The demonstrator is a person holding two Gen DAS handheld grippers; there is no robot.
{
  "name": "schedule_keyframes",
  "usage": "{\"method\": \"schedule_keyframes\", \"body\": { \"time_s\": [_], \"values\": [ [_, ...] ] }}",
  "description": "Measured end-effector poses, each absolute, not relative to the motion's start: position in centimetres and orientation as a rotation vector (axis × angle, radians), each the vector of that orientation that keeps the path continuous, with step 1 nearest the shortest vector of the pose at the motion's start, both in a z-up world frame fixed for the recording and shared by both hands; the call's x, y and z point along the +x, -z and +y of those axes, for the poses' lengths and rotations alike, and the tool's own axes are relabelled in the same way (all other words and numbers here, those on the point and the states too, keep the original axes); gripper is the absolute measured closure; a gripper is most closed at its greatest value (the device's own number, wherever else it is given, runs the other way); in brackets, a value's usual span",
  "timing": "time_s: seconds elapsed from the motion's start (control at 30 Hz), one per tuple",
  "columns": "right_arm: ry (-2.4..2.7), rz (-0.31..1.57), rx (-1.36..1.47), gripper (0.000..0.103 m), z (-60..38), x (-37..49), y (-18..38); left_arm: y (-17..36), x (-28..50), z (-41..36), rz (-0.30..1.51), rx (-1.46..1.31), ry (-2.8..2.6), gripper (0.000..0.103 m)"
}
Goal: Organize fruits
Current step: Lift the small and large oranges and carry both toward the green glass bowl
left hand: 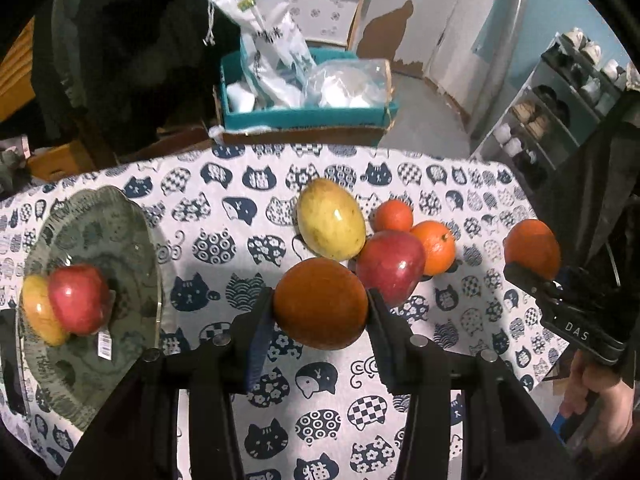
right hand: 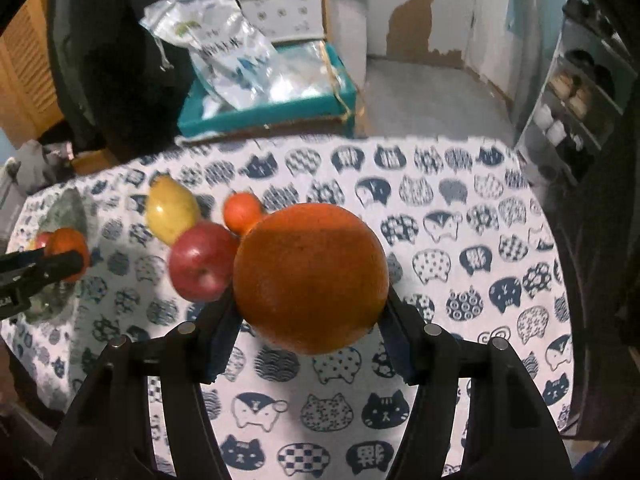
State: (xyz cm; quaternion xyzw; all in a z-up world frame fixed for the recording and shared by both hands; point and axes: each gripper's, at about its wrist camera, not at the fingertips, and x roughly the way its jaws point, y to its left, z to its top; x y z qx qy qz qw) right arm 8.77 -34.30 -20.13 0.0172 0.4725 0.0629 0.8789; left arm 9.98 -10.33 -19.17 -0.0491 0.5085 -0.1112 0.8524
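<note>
My left gripper (left hand: 320,308) clasps an orange (left hand: 320,304); my right gripper (right hand: 310,304) clasps another orange (right hand: 310,276). I'd carry each level to the plate (left hand: 132,236), left of both jaws, lowering gently beside the apple (left hand: 78,300).

We find both wrist cameras low over the table (left hand: 224,240), facing its far edge; both share the apple (left hand: 390,266) (right hand: 202,262).

A teal box (left hand: 308,120) of plastic bags (left hand: 276,40) stands behind the cat-print tablecloth (left hand: 224,248).

Two oranges (left hand: 320,304) (right hand: 310,278) held aloft; mango (left hand: 330,219), apple (left hand: 390,266), tangerines (left hand: 393,216) clustered on cloth.
</note>
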Motion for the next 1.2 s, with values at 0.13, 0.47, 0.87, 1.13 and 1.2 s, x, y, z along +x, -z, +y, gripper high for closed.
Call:
{"method": "schedule_keyframes", "body": {
  "time_s": [0.13, 0.47, 0.87, 1.13, 1.2],
  "values": [
    [-0.148, 0.941, 0.023, 0.04, -33.3, 8.7, 18.3, 17.7, 9.3, -9.6, 1.04, -0.112, 0.23, 0.057],
    [-0.194, 0.837, 0.024, 0.04, -31.5, 7.6, 14.0, 13.8, 7.6, -7.4, 0.959, -0.142, 0.218, 0.057],
    [-0.251, 0.732, 0.011, 0.04, -28.7, 6.4, 9.5, 9.8, 5.6, -4.6, 0.87, -0.162, 0.193, 0.057],
    [-0.287, 0.693, 0.003, 0.04, -26.7, 6.2, 7.7, 8.3, 4.7, -2.3, 0.829, -0.179, 0.165, 0.057],
    [-0.296, 0.687, -0.001, 0.04, -26.0, 6.2, 7.3, 8.1, 4.6, -1.9, 0.821, -0.18, 0.156, 0.057]
  ]
}}
